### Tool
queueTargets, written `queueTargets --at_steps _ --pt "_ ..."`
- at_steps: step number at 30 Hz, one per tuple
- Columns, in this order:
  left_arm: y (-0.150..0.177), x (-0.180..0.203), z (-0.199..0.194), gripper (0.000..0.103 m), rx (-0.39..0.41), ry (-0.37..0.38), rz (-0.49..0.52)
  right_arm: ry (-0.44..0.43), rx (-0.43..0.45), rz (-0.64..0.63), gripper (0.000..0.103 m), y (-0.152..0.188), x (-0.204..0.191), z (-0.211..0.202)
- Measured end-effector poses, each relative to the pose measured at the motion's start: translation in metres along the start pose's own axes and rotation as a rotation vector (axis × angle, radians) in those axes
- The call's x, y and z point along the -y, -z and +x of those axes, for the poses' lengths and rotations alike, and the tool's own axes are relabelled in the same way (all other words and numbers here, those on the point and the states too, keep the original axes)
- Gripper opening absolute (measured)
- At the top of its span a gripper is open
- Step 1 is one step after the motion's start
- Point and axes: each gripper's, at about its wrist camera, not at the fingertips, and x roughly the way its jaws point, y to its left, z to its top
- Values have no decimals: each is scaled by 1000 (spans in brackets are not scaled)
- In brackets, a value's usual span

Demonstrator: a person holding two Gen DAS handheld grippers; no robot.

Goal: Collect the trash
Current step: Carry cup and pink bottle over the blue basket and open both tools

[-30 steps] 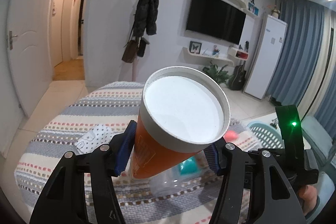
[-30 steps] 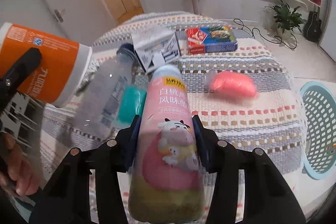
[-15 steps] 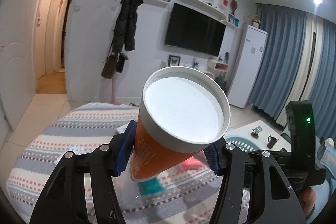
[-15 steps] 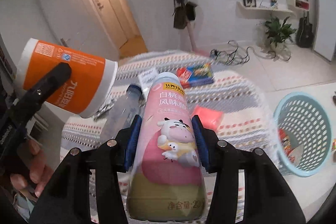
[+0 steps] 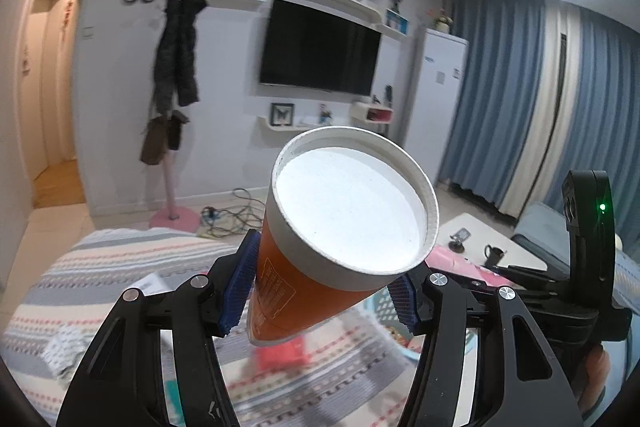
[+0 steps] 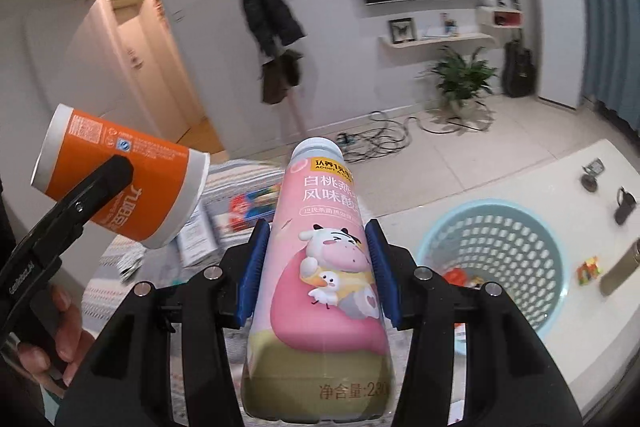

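My left gripper [image 5: 320, 291] is shut on an orange paper cup [image 5: 320, 259], held in the air with its white bottom toward the camera. The same cup shows in the right wrist view [image 6: 120, 187], at the left. My right gripper [image 6: 316, 267] is shut on a pink drink bottle [image 6: 320, 267] with a cartoon cow label, held upright above the striped cloth. A light blue mesh basket [image 6: 500, 259] stands on the floor right of the bottle, with some trash inside. Its rim shows under the cup in the left wrist view [image 5: 380, 307].
A round table with a striped cloth [image 5: 80, 287] carries a red packet [image 5: 280, 359], a white wrapper [image 5: 64, 347], a white carton [image 6: 196, 235] and a colourful box [image 6: 252, 203]. A low white table [image 6: 600, 187] with small items lies right of the basket.
Both grippers have lifted from over the table and swung right toward the basket, each holding its item. The basket has come closer in the right wrist view.
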Motion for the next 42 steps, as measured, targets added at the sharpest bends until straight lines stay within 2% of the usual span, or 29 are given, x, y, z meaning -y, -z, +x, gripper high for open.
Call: queueTargets --at_steps 9,12,16,23,29,33,42 --pt "5 70 76 57 -102 95 80 103 -1 128 45 -5 94 10" --pt "15 89 105 57 -146 102 101 136 -17 180 45 -1 127 20" --pt "41 111 151 57 -249 119 112 181 -53 243 45 11 165 36" --pt "72 128 203 57 -387 181 103 238 -142 341 45 41 221 69" --pt "80 129 219 60 -445 218 85 248 -189 400 46 56 240 82" --pt "79 130 217 76 -445 209 97 238 -191 407 47 58 244 83" --pt "73 119 196 76 -416 206 67 234 -186 373 48 58 226 75"
